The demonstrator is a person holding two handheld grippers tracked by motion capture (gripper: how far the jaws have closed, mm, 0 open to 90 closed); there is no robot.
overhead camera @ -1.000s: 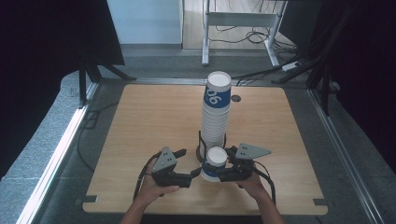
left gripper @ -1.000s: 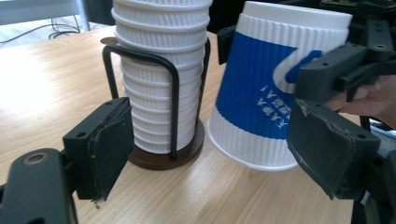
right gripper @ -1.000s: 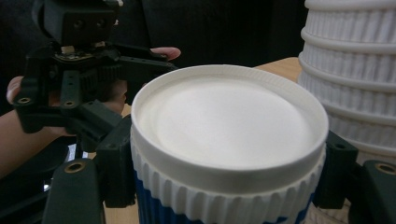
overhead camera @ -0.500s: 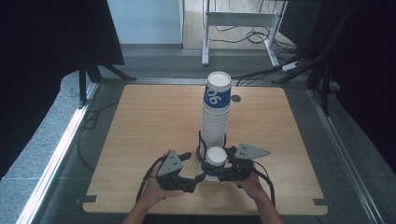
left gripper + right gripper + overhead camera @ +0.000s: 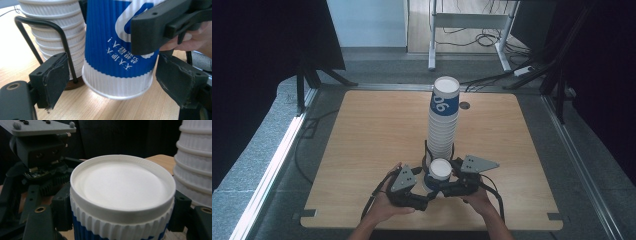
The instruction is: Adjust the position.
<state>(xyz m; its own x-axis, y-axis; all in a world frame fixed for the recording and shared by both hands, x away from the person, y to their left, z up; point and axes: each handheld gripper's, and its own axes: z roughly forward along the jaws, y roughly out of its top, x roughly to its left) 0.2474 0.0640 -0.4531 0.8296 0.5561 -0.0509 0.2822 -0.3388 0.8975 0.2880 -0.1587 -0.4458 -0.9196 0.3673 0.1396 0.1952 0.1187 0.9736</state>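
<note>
- Clamping the blue-and-white cup (image 5: pixel 440 174) near its rim, the right gripper (image 5: pixel 451 184) holds it tilted off the table (image 5: pixel 372 140);
- left gripper (image 5: pixel 424 192) jaws have just been opening, released, pads clear of the cup's sides.

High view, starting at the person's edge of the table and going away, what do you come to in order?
The person's hands with the left gripper and right gripper → the single blue and white cup → the tall cup stack → the far table edge.
</note>
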